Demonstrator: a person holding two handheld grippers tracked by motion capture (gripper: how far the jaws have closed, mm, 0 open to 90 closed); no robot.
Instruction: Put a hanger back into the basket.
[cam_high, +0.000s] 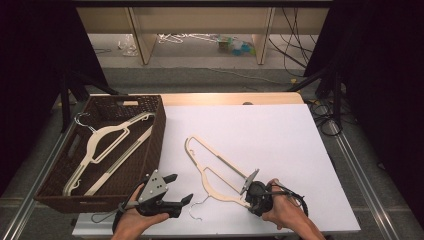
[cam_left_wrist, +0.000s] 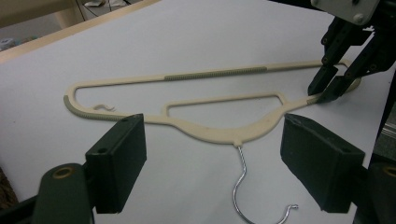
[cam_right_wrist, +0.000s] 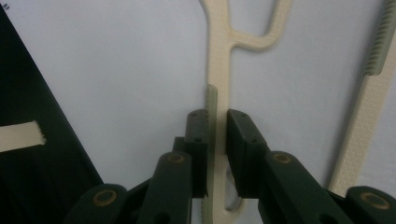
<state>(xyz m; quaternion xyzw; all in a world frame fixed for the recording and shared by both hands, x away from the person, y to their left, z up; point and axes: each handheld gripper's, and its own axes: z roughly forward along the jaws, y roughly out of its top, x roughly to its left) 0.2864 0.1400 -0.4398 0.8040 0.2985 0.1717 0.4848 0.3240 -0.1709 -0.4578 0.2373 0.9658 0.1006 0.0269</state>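
A cream plastic hanger (cam_high: 215, 170) with a metal hook (cam_high: 197, 210) lies flat on the white table top (cam_high: 270, 135). My right gripper (cam_high: 246, 196) is shut on the near shoulder end of it. The right gripper view has both pads (cam_right_wrist: 240, 135) pressing the thin cream arm (cam_right_wrist: 218, 70) between them. My left gripper (cam_high: 181, 188) is open and held just left of the hook. In the left gripper view its jaws stand wide apart in front of the hanger (cam_left_wrist: 219, 133), with the hook (cam_left_wrist: 247, 196) between them and untouched. Farther off is the right gripper (cam_left_wrist: 327, 88), pinching the hanger's end.
A dark wicker basket (cam_high: 159, 130) stands at the left of the table with another cream hanger (cam_high: 107, 145) lying inside it. The table's near edge runs just under both hands. Behind the table are wooden legs (cam_high: 142, 40), cables and clutter on the floor.
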